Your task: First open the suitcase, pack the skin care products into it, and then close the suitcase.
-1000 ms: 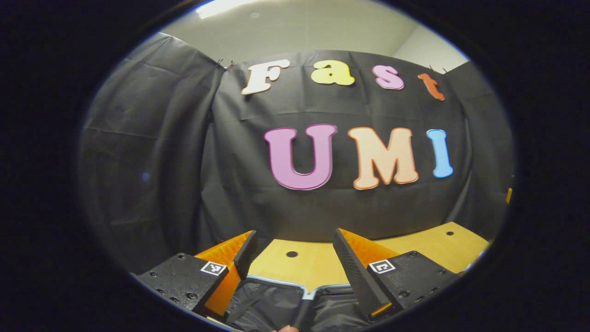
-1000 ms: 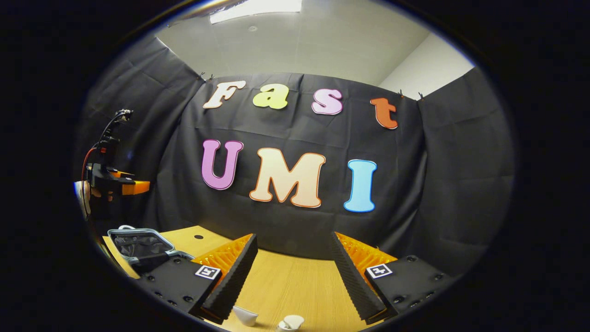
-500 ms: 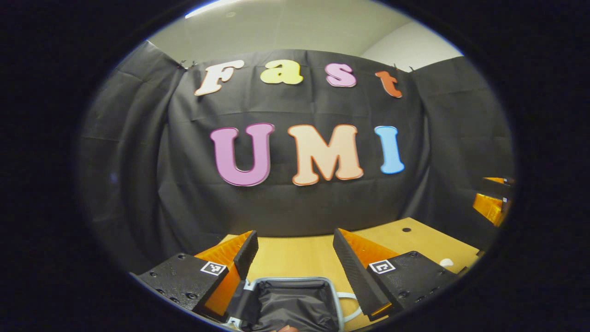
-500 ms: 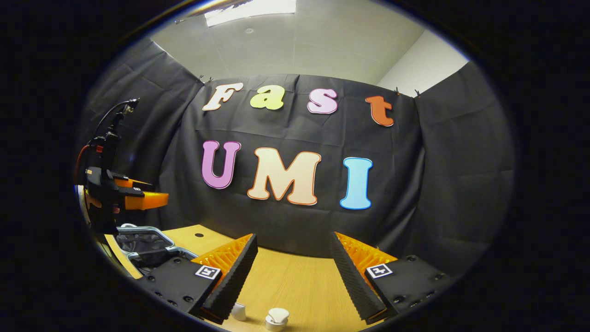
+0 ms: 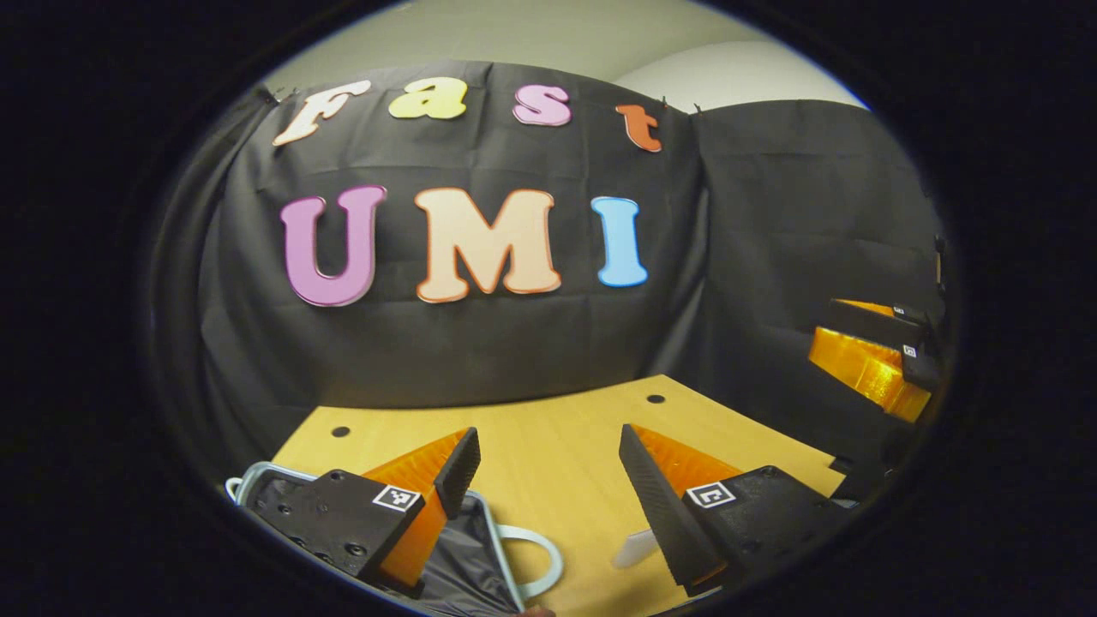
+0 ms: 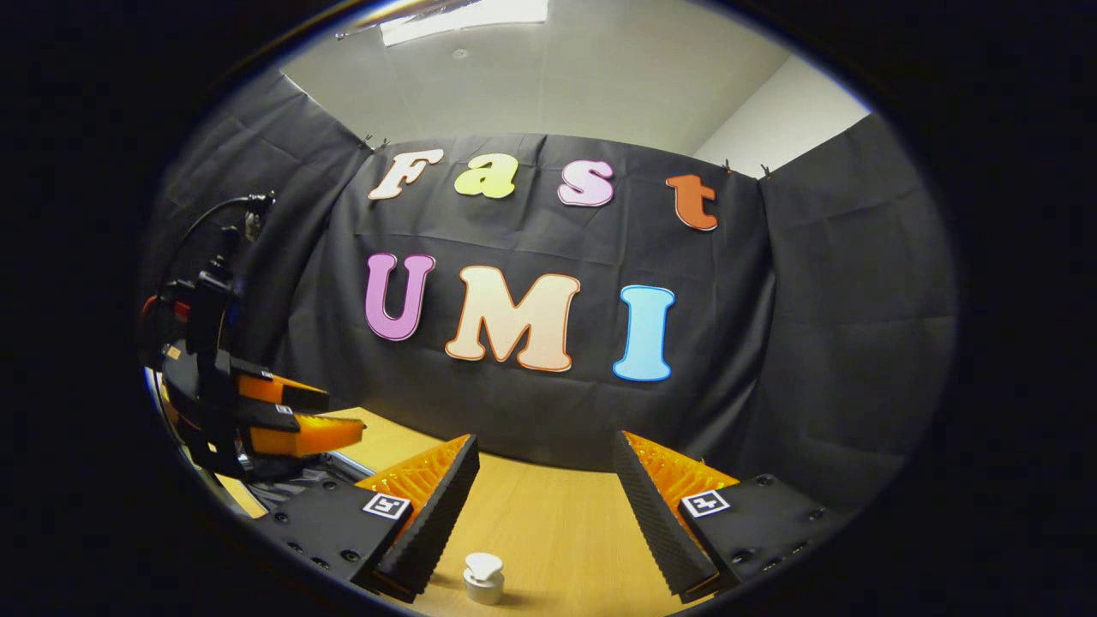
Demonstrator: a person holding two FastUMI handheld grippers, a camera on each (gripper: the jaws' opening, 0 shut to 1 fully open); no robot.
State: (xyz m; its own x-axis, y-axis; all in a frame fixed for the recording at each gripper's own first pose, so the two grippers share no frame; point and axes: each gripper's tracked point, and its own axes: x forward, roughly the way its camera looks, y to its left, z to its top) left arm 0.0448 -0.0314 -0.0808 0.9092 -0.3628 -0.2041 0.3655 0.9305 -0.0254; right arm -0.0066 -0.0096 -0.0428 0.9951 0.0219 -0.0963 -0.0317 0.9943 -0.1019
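Left gripper (image 5: pixel 548 480): my fingers stand wide apart with nothing between them, held above the wooden table (image 5: pixel 557 428). Under my left finger lies the suitcase (image 5: pixel 463 557), at the near left corner of the table. Its pale rim and dark fabric lining face up, so it lies open. A white loop handle (image 5: pixel 536 561) sticks out from its right edge and rests flat on the wood. Just inside my right finger sits a small white object (image 5: pixel 634 548), blurred and partly hidden; I cannot tell which skin care product it is, or whether it is one. At the far right of the left gripper view the other gripper (image 5: pixel 870 356) hangs well above the table.

Right gripper (image 6: pixel 544 501): my fingers are also spread wide and hold nothing. Below and between them, closer to the left finger, a small white jar (image 6: pixel 482 578) with a rounded cap stands upright on the table (image 6: pixel 557 531), touching neither finger. It sits outside the suitcase. At the left edge of the right gripper view the left gripper (image 6: pixel 283 416) hovers with its fingers pointing right, cable (image 6: pixel 206 227) arcing above it. Beneath it I see a part of the suitcase rim (image 6: pixel 343 463); my own left finger block covers the rest.
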